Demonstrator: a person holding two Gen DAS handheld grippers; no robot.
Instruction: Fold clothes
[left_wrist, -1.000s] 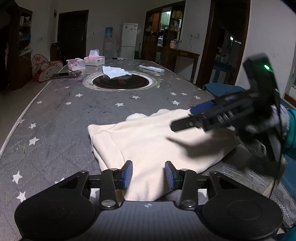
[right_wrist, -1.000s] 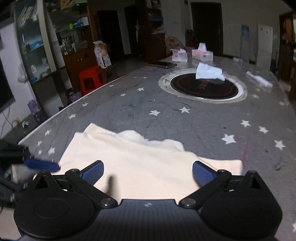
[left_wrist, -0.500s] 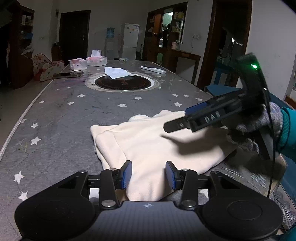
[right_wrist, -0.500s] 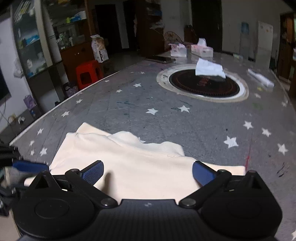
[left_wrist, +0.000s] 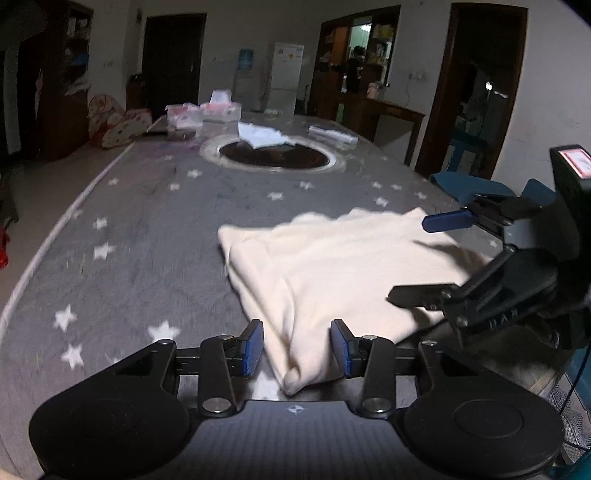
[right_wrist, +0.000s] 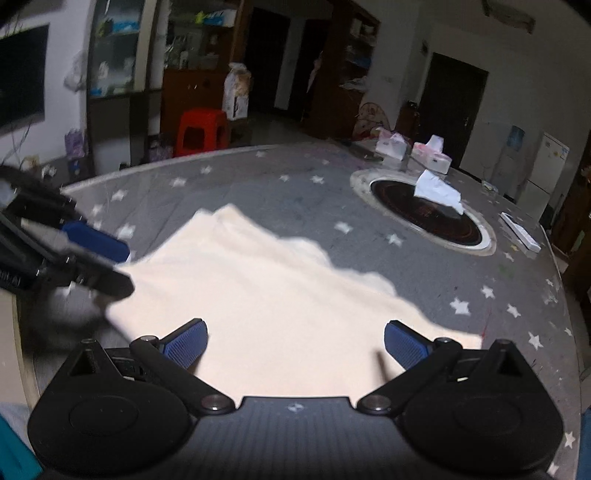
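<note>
On our left, the left gripper (left_wrist: 297, 347) has its fingers narrowly parted around the near corner of the cream garment (left_wrist: 332, 266), not clamping it. The garment lies folded at the near edge of the star-patterned tabletop (left_wrist: 140, 236). Our right gripper (right_wrist: 295, 341) hovers above it, fingers spread wide, holding nothing.

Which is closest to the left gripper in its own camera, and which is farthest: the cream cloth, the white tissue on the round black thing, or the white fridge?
From the left gripper, nearest first:
1. Cream cloth: right in front, its corner between the open jaws.
2. White tissue: mid-table, on the round black burner.
3. White fridge: against the back wall, beyond the table.
</note>
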